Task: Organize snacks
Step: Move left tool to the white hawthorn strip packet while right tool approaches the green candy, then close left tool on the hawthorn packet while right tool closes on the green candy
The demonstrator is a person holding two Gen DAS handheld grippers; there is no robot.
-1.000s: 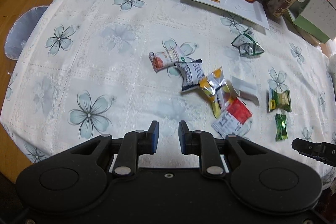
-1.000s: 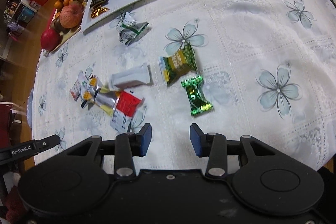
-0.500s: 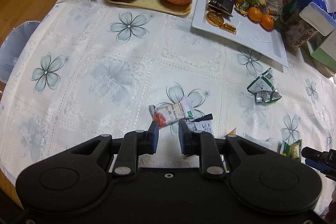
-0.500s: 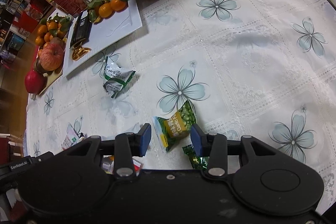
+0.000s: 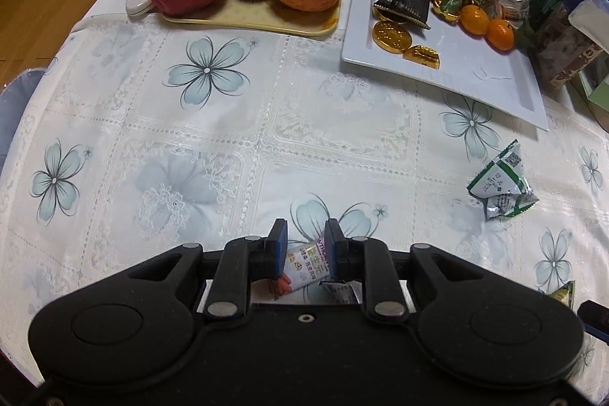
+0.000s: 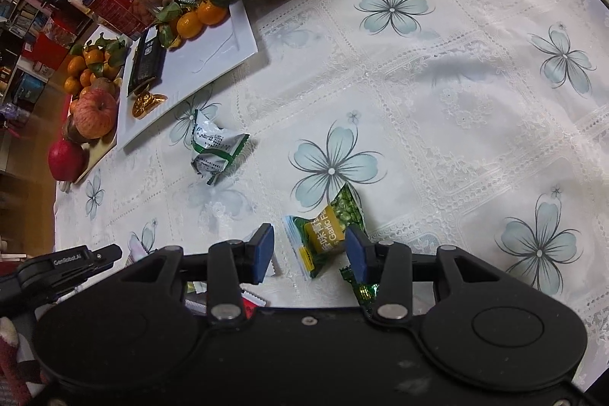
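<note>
In the left wrist view my left gripper [image 5: 305,243] points steeply down at the flowered tablecloth. Its jaws are opening, and a white and orange snack packet [image 5: 304,263] lies on the cloth between them, not squeezed. In the right wrist view my right gripper [image 6: 309,247] stands open around a green and yellow garlic pea packet [image 6: 329,229], with a gap showing at the left pad. A small green candy [image 6: 363,290] lies partly hidden under the right finger. A crumpled green and white packet [image 5: 499,186] [image 6: 214,151] lies apart on the cloth.
A white rectangular plate [image 5: 495,78] [image 6: 217,61] at the back holds gold coins, a black packet and small oranges. A tray [image 5: 247,16] of apples stands beside it. Jars, boxes and a tissue pack crowd the far edge. The left gripper's side [image 6: 64,265] shows in the right wrist view.
Both grippers moved forward and down over the scattered snacks. The left one now straddles the white and orange packet; the right one straddles the green pea packet and has held still lately.
</note>
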